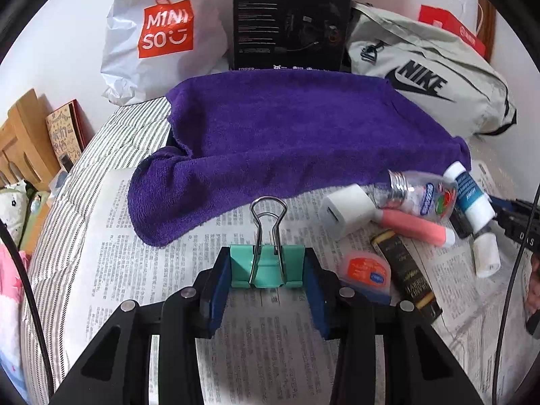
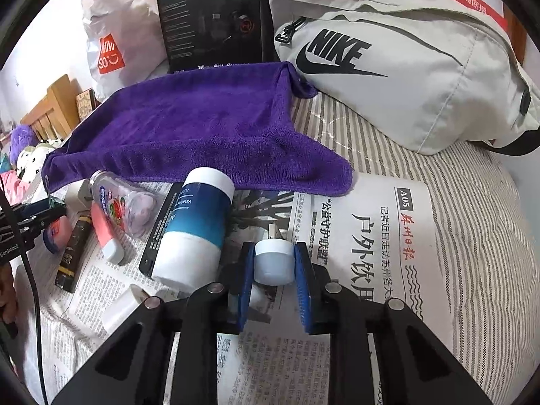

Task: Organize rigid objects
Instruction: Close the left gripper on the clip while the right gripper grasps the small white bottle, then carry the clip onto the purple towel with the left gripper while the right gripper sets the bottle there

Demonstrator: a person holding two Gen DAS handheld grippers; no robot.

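Left of the purple towel's (image 1: 287, 135) near edge, the left gripper (image 1: 266, 270) pinches a teal binder clip (image 1: 266, 266) by its flat sides, wire handles forward, apparently for a stable carry. Further right, below that edge, loose toiletries lie on newspaper (image 2: 371, 236); the right gripper (image 2: 274, 263) clamps a small white jar (image 2: 274, 260) beside the blue-and-white bottle (image 2: 195, 229).
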